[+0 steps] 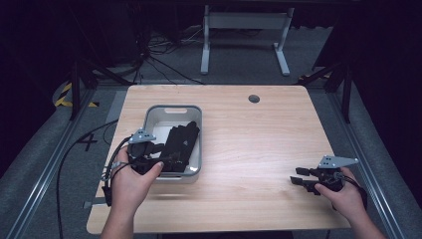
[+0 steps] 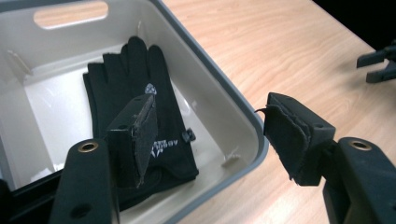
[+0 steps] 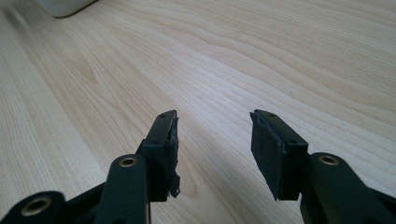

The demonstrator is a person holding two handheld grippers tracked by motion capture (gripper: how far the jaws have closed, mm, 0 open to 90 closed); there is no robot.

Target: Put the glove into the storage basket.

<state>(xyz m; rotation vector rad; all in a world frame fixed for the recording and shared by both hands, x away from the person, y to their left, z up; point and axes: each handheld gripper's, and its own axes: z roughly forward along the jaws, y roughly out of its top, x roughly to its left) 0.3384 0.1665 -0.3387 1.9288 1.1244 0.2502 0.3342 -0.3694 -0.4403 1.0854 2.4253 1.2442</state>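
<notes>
Fingers of the left gripper [image 2: 210, 135] stand wide apart and hold nothing. One finger [image 2: 135, 135] hangs inside the grey bin [image 2: 233, 105], over the black gloves [image 2: 126, 93], and I cannot tell if it touches them; the other finger is outside the bin wall, above the wood. In the high view the left gripper [image 1: 166, 158] is at the near edge of the bin [image 1: 171, 108], with the gloves [image 1: 181, 139] just ahead of its fingers.

The right gripper [image 3: 212, 140] has its fingers also open, with only bare wood between them. In the high view the right gripper [image 1: 298, 177] is low over the surface [image 1: 259, 144], well apart from the bin, and its fingers point toward the bin.

The surface is light wood with a small round hole [image 1: 254, 98] at the far side. Beyond it is a grey floor, the white legs of another table [image 1: 244, 40] and some black cables [image 1: 154, 55]. At the far left is yellow-black warning tape [image 1: 63, 93].

The top glove carries a small white logo [image 2: 150, 88] beyond the inner finger, and white letters near the cuff, partly hidden by that finger; I cannot read them surely.
</notes>
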